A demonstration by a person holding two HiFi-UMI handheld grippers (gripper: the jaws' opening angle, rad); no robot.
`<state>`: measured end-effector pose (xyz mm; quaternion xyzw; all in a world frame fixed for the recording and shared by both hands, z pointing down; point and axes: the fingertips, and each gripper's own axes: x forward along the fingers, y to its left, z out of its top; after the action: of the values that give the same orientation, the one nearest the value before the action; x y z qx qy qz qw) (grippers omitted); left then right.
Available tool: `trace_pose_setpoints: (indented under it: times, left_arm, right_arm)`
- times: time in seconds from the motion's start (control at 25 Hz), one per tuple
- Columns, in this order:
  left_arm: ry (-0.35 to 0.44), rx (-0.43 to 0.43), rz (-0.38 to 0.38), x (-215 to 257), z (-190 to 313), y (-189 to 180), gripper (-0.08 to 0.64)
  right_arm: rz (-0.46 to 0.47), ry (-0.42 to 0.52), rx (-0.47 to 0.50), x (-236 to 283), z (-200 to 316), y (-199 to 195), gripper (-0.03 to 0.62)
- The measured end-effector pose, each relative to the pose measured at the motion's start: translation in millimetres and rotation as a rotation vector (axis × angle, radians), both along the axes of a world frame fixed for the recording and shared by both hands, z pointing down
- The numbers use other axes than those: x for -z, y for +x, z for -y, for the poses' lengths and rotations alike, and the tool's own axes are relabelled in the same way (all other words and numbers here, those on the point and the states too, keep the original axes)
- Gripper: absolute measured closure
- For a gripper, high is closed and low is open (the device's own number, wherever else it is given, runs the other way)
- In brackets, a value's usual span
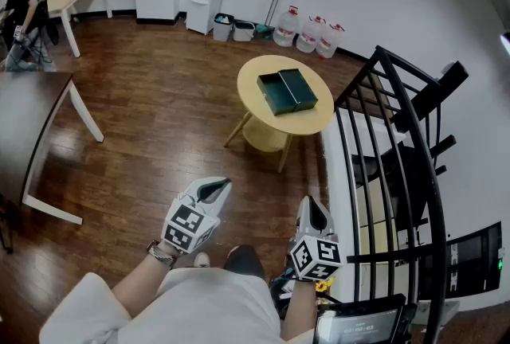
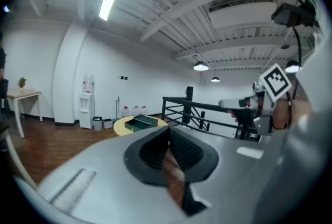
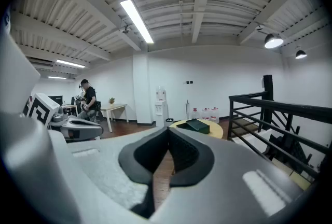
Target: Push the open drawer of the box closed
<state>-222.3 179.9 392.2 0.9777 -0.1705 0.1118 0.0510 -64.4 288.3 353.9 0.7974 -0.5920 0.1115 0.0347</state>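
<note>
While the box [image 1: 301, 87] sat well ahead on the round yellow table [image 1: 311, 121], its open drawer [image 1: 273, 94], pulled out to the left, was too small for me to tell whether anything lay inside; a black railing [image 1: 398, 135] stood just right of the table; water bottles [image 1: 309, 32] lined the far wall; my left gripper [image 1: 217, 187] and right gripper [image 1: 312, 205] both had their jaws pressed together on nothing, well short of the table.
</note>
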Motion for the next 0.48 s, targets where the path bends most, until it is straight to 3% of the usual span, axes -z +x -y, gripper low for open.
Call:
trace_pose_setpoints:
  times: [0.48]
  left_arm:
    - [-0.004,0.0,0.024,-7.9,20.8,2.7,0.552]
  right_arm:
    - [0.035,0.015,0.004,0.5,21.4,4.2,0.591]
